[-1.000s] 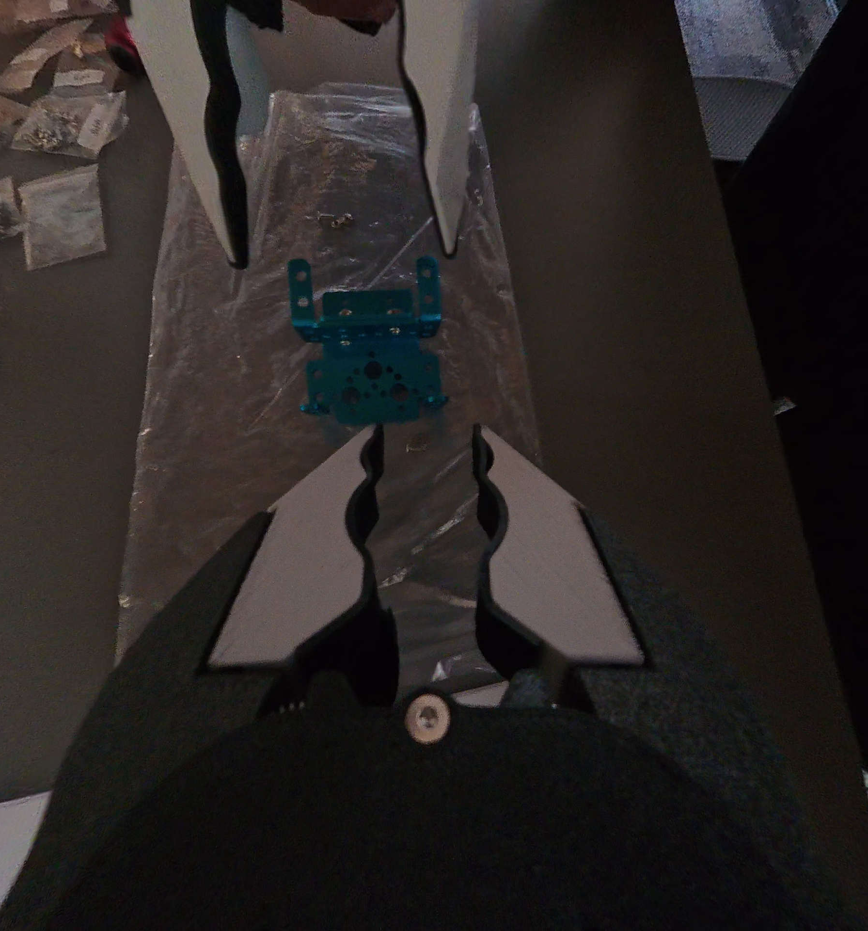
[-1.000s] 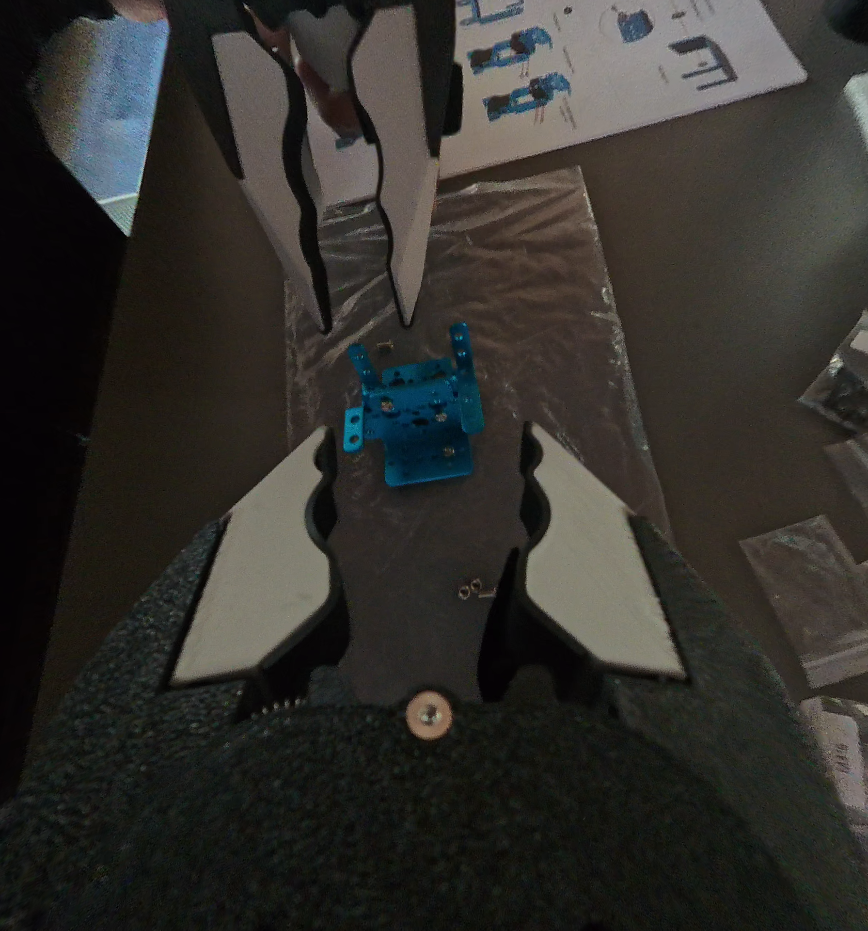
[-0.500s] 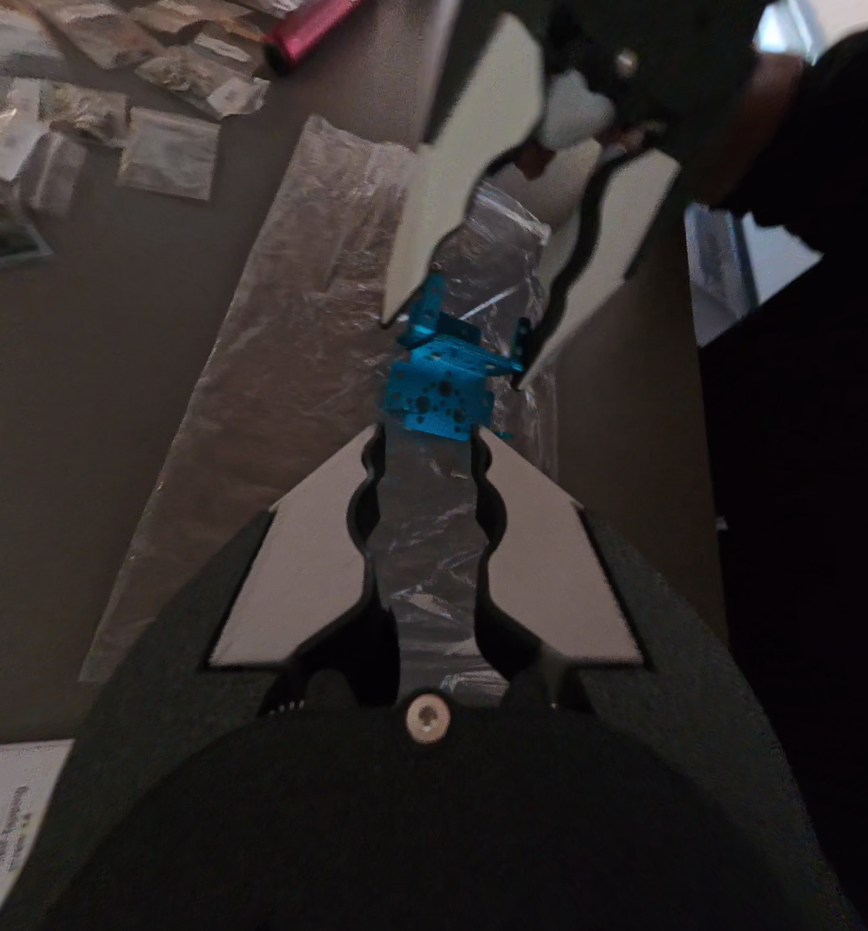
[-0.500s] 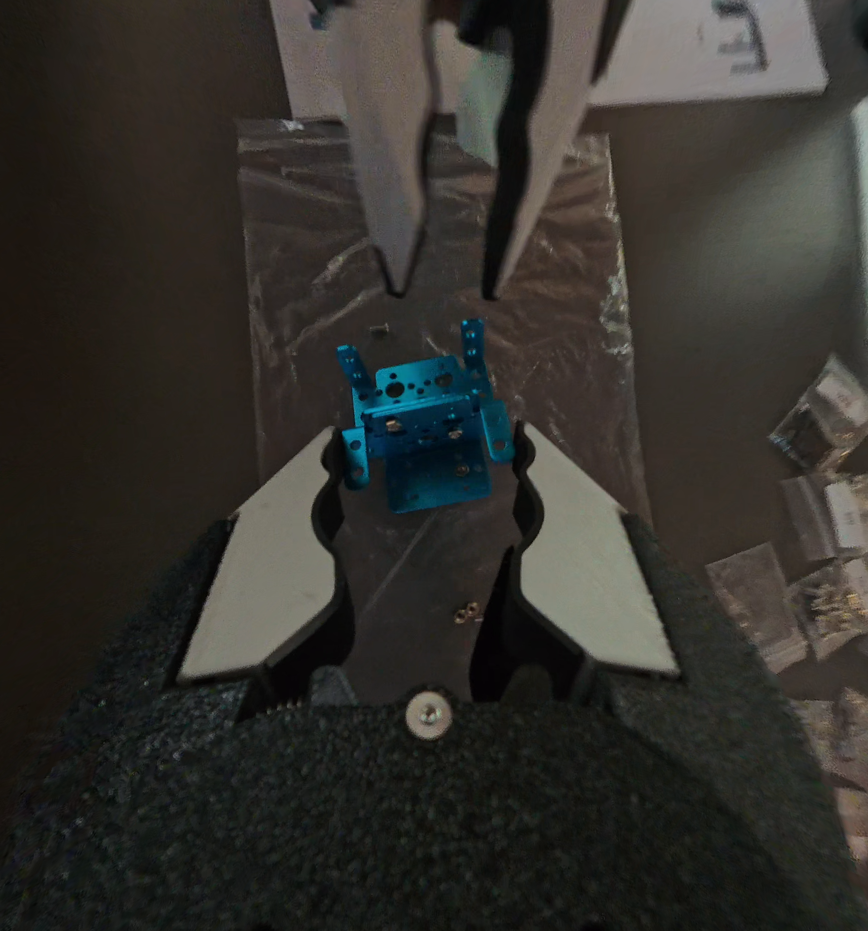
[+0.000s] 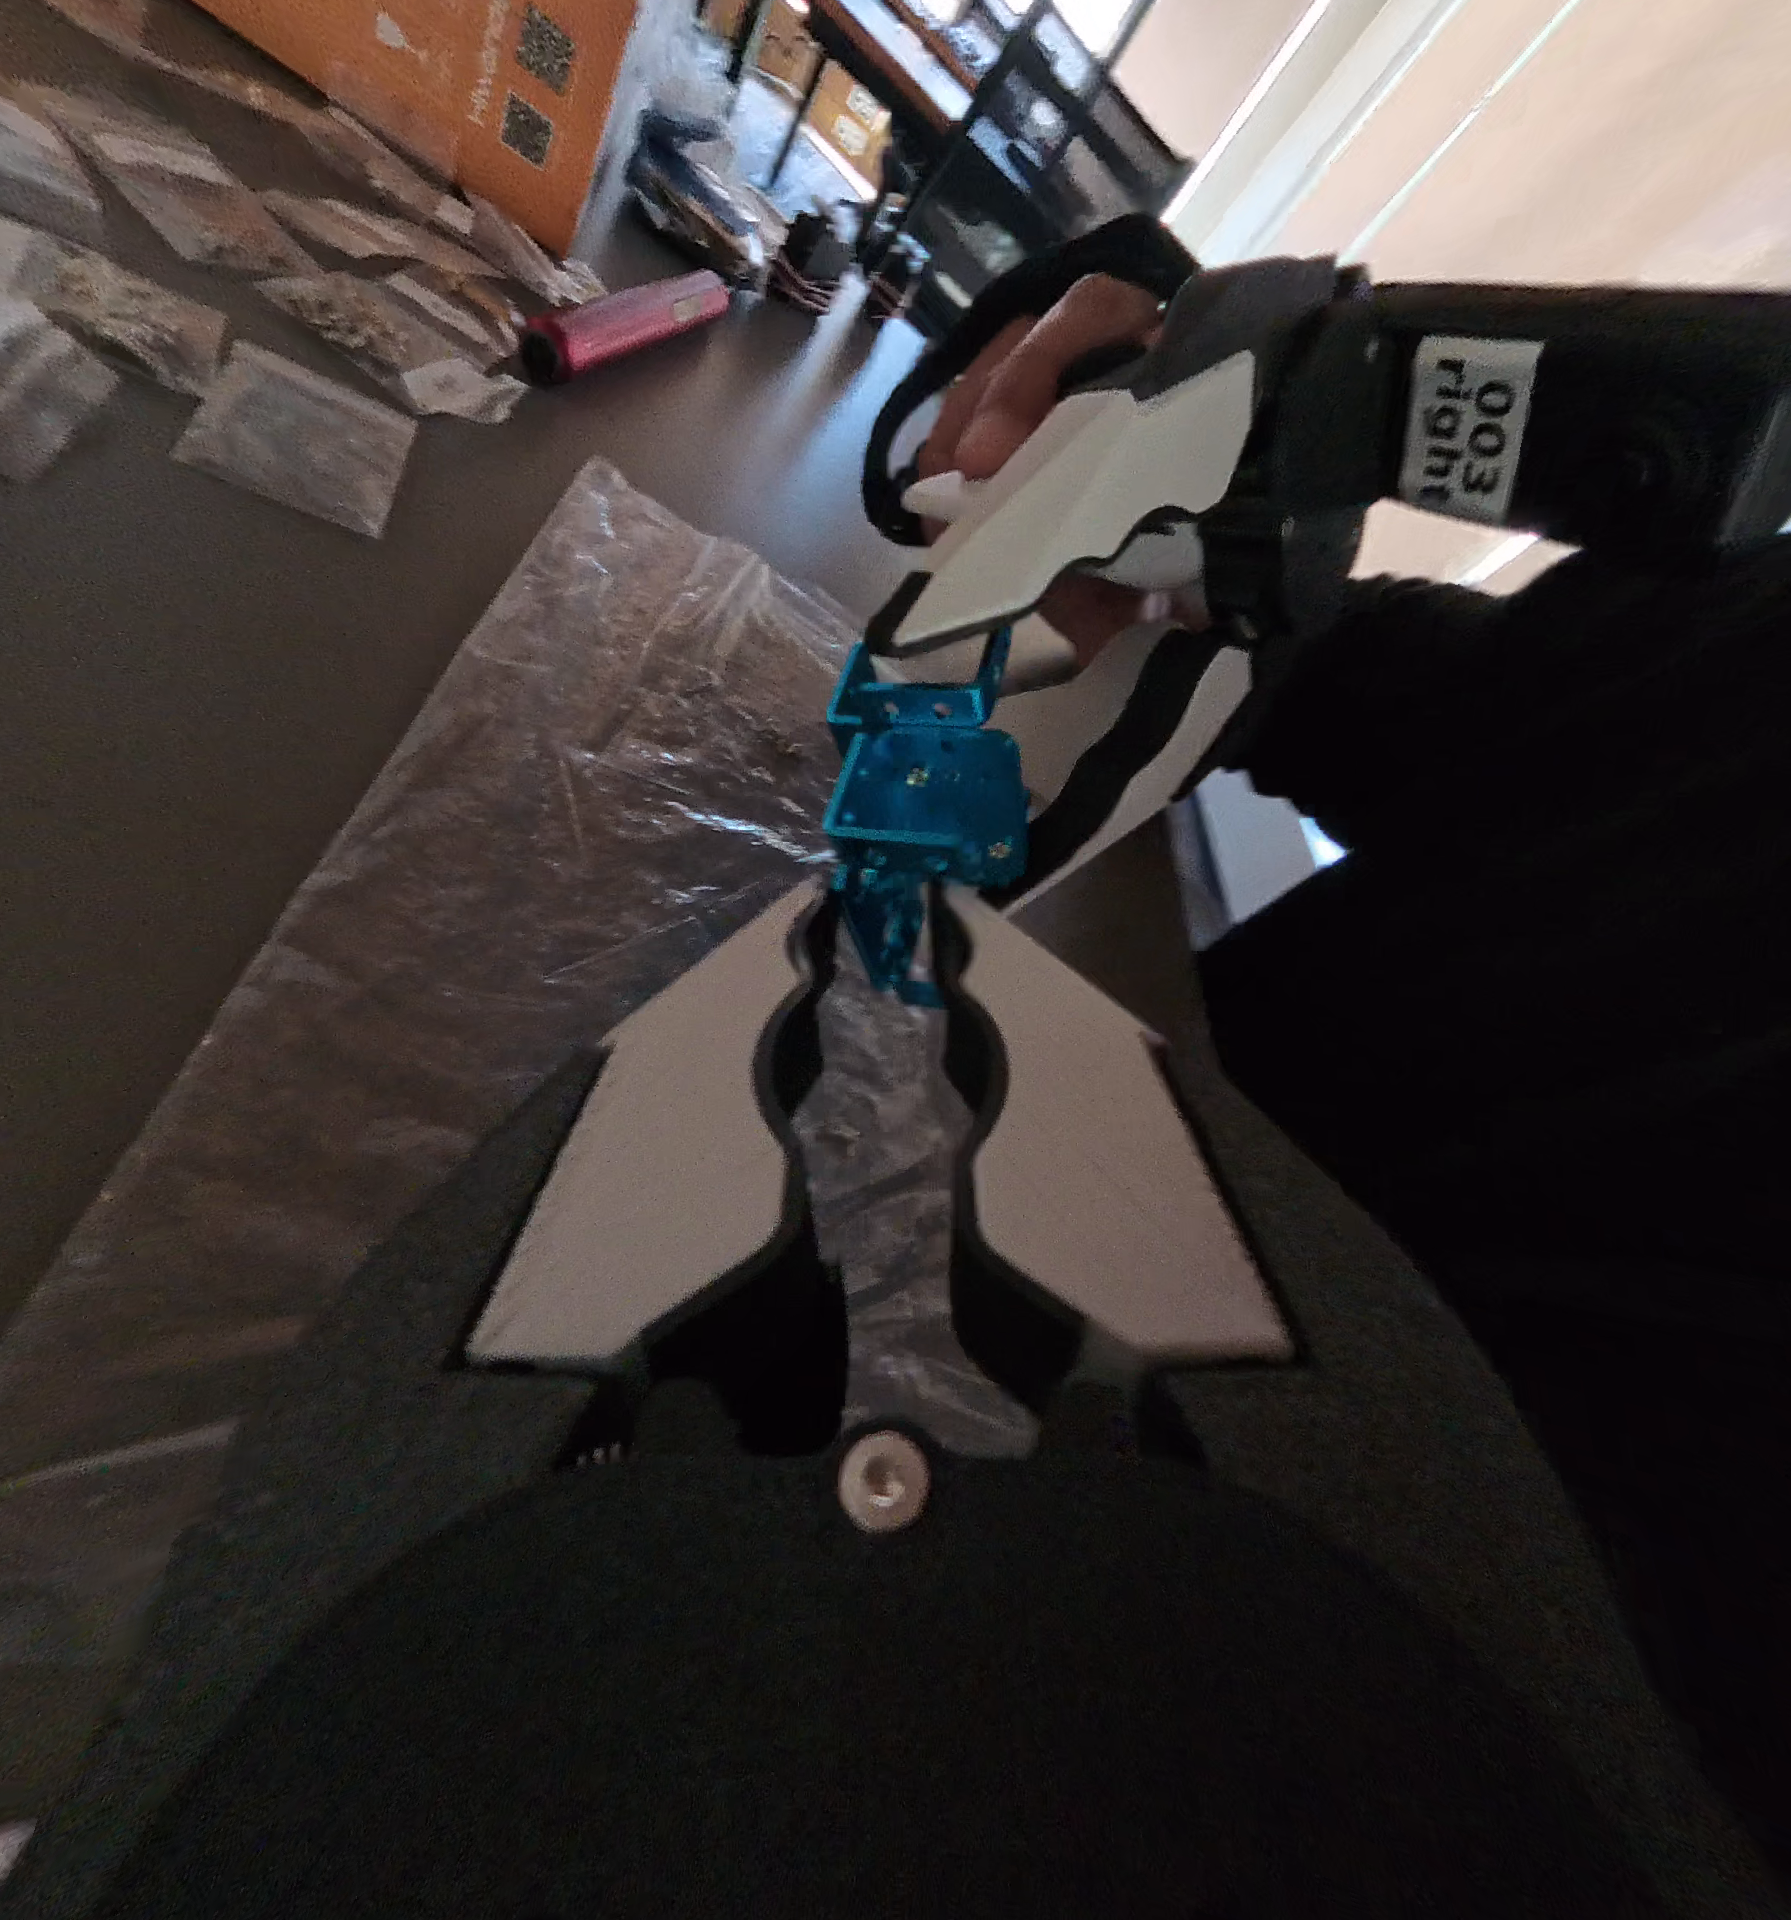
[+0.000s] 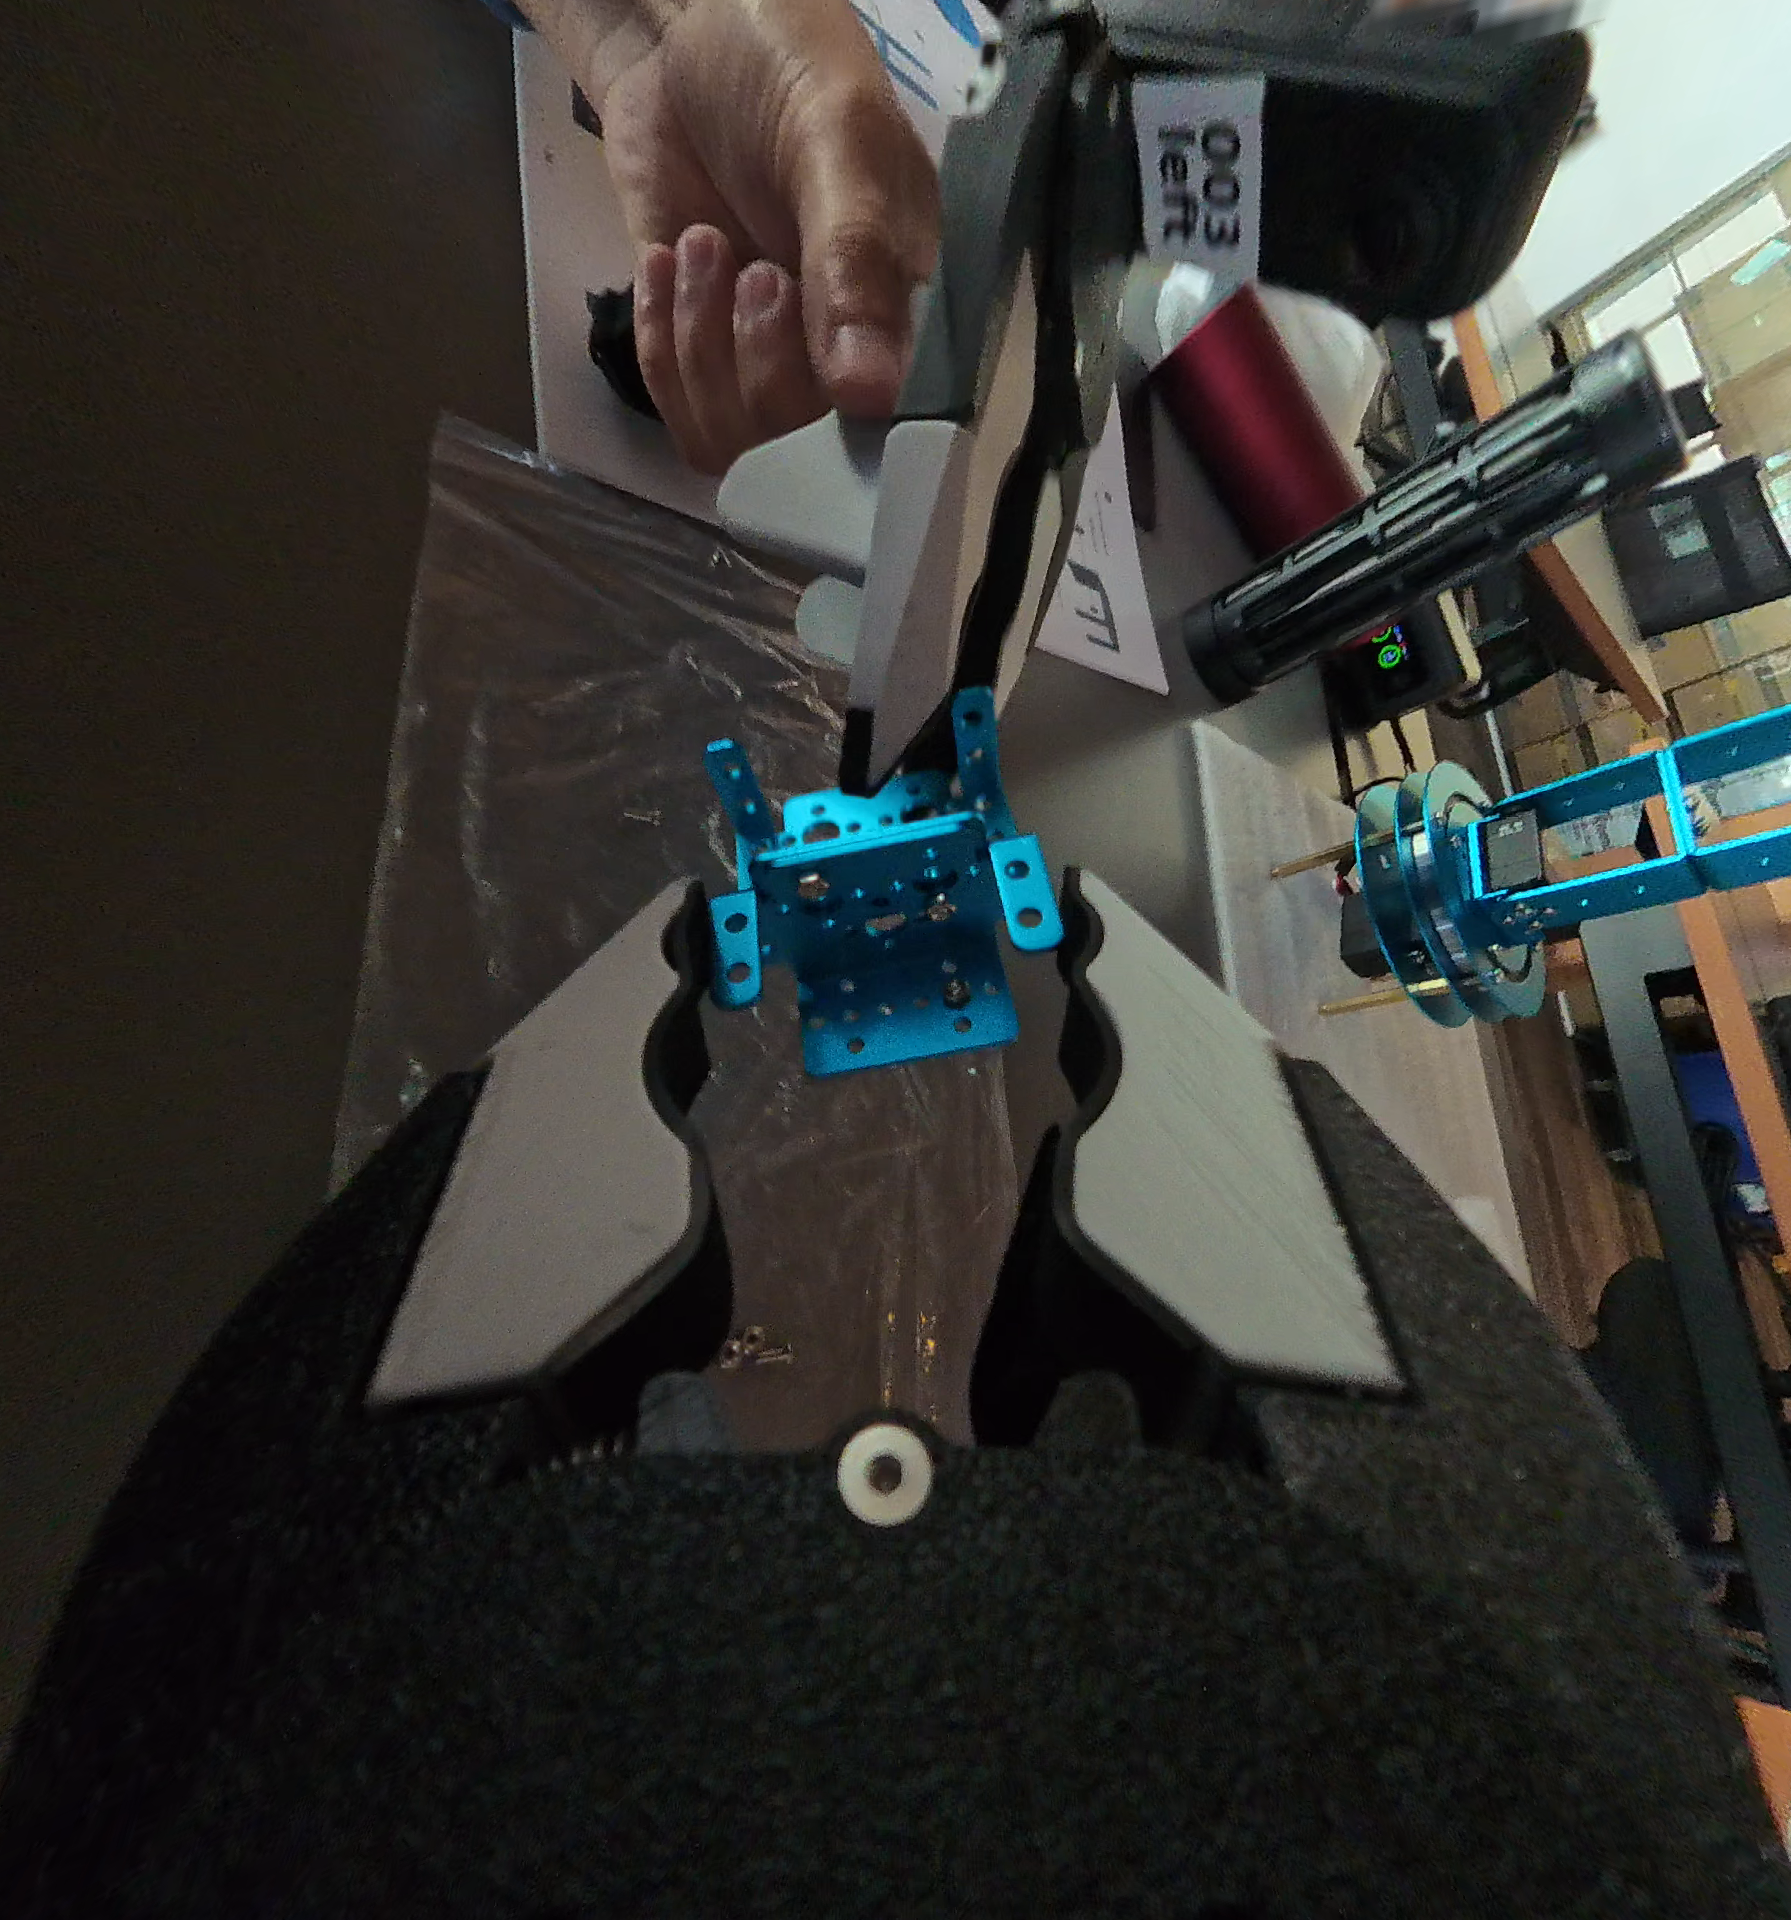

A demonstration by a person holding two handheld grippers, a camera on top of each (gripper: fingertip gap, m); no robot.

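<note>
Dark tabletop with a clear plastic sheet [image 5: 517,831] beneath. The blue bracket [image 6: 880,925] is lifted between both tools: the right gripper [image 6: 880,914] is clamped on its side tabs, the left gripper [image 5: 886,914] closed on its end plate. Firm, level grips should prevent twisting. Each gripper carries a printed label; the orange box [image 5: 475,94] has square printed patches.

Dim tabletop, bright window glare at upper right, motion-blurred and fisheye-warped at edges.
</note>
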